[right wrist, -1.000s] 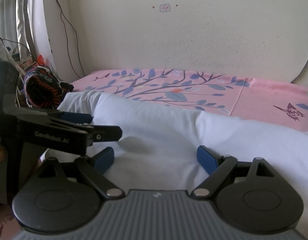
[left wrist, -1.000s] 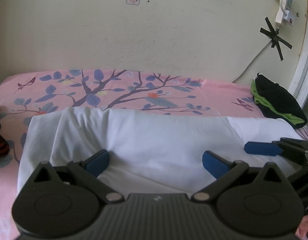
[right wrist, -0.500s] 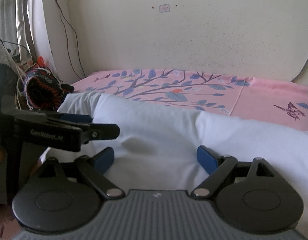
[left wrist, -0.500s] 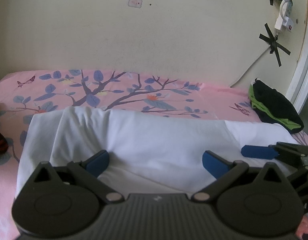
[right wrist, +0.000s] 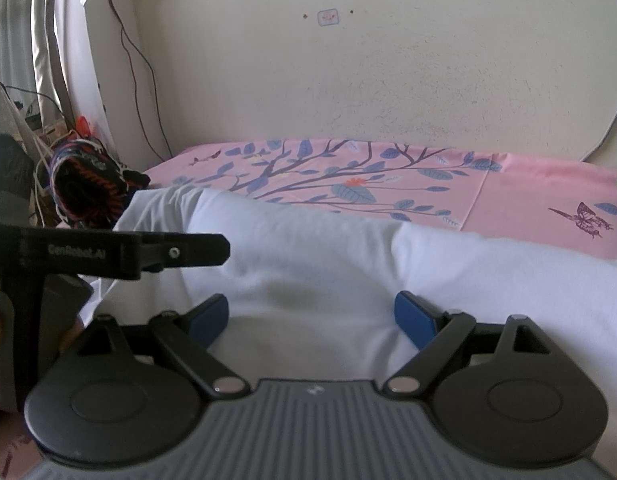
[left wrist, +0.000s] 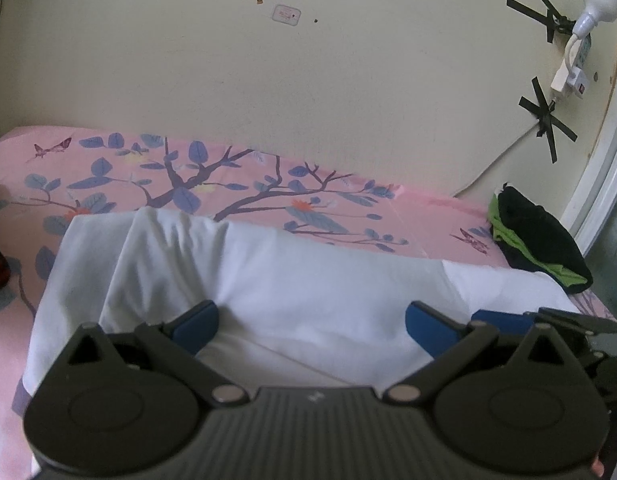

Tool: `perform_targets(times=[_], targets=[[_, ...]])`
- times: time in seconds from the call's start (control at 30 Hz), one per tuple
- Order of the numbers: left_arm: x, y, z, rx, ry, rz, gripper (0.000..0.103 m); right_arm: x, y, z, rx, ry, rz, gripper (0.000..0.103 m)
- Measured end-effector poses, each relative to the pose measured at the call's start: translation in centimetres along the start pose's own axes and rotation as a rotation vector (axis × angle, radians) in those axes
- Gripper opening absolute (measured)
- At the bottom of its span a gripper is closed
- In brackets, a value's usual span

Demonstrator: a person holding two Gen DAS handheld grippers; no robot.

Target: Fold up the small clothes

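Both wrist views low, close over white garment (left wrist: pixel 308 280), facing wall (right wrist: pixel 388 80); share pink floral sheet (left wrist: pixel 228 184).

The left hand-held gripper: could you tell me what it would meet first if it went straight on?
Most likely the white garment: the left hand-held gripper stands open just over it, and the raised fold lies straight ahead. Depth is uncertain.

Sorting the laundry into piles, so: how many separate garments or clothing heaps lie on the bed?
3: a white garment spread in front, a black-and-green heap at the right end, a dark red-striped heap at the left end. More may lie outside both views.
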State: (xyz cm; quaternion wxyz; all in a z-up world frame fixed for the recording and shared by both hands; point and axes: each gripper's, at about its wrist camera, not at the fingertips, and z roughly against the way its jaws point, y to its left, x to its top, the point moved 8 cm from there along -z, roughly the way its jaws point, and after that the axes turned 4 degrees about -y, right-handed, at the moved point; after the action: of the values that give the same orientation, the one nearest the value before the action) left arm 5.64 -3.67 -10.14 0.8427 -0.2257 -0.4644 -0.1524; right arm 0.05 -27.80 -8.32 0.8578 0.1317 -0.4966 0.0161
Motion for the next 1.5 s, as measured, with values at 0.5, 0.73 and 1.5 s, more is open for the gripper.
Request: perform_targets(times=[0.5,0.73,1.5], targets=[[-0.10,-0.17,-0.07,0.006,0.014,-0.020,0.103,0.01,0.00,0.03,0.002,0.000,-0.001,0.082],[-0.16,-0.34,-0.17,0.012,0.022,-0.038,0.103,-0.04,-0.02,0.02,0.002,-0.001,-0.002,0.082],[-0.18,-0.36,-0.29,0.015,0.034,-0.057,0.103,-0.05,-0.02,-0.01,0.003,-0.001,-0.003,0.082]])
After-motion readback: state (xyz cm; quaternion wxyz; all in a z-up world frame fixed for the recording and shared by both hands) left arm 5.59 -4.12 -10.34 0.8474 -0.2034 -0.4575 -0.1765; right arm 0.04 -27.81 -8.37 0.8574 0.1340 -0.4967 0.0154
